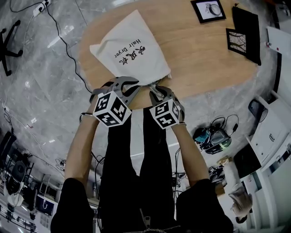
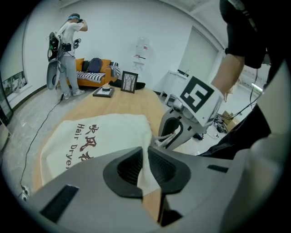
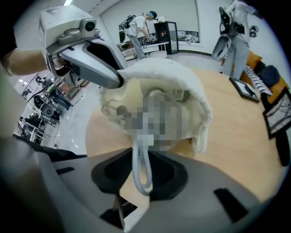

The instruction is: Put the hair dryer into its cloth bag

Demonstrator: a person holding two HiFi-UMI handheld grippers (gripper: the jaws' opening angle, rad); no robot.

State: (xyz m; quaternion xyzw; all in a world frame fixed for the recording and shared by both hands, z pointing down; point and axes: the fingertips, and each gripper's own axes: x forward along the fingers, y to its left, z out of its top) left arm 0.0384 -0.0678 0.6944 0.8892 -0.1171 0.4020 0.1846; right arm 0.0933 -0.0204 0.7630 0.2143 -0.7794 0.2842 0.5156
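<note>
A cream cloth bag printed "Hair Dryer" lies on the round wooden table, its mouth toward the near edge. My left gripper is shut on a fold of the bag's rim at the mouth. In the right gripper view the bag's mouth gapes, with a pale part of the hair dryer inside. A white loop of its cord hangs out. My right gripper is shut on that loop. In the head view both grippers sit side by side, right gripper at the mouth.
Two framed pictures and a black cloth lie at the table's far side. The table's near edge runs just under both grippers. A black cable trails on the floor at the left. A person stands far off by a sofa.
</note>
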